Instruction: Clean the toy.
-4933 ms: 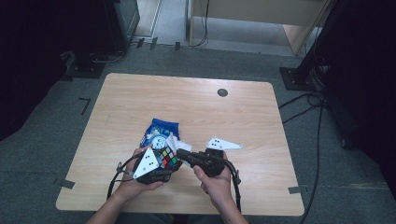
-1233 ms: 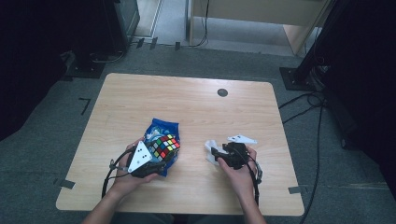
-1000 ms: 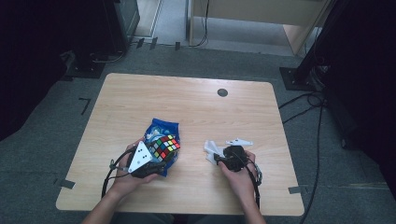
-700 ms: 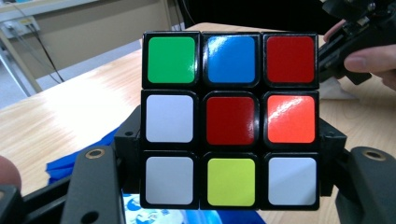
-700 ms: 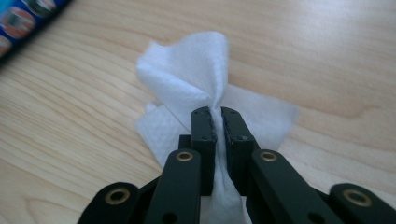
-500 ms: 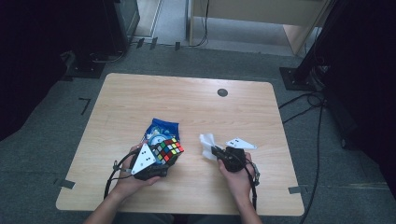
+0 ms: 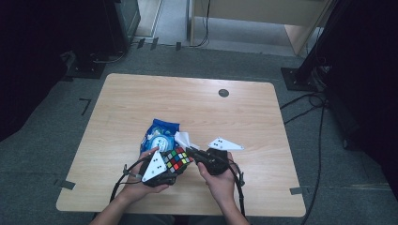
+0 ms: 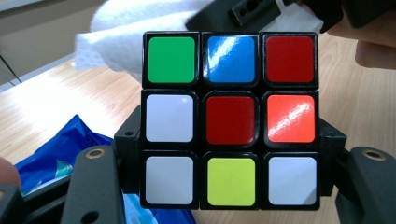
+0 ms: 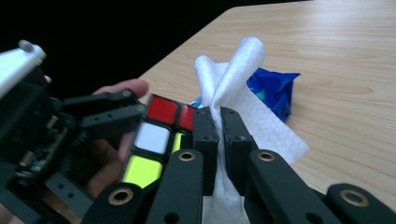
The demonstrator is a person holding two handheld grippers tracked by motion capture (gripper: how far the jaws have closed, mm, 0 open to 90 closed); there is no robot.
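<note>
A scrambled puzzle cube sits between the jaws of my left gripper, just above the table's front part. In the left gripper view the cube shows a red centre, with the left gripper shut on its sides. My right gripper is shut on a white wipe right beside the cube. In the right gripper view the wipe stands up from the closed jaws of the right gripper, next to the cube.
A blue wipes packet lies on the wooden table just behind the cube. A small dark round cap sits in the tabletop at the far side. Cables and black stands surround the table on the floor.
The right gripper closed on the wipe, lifted it off the table and carried it left, up against the cube. The left hand with the cube shifted slightly toward it.
</note>
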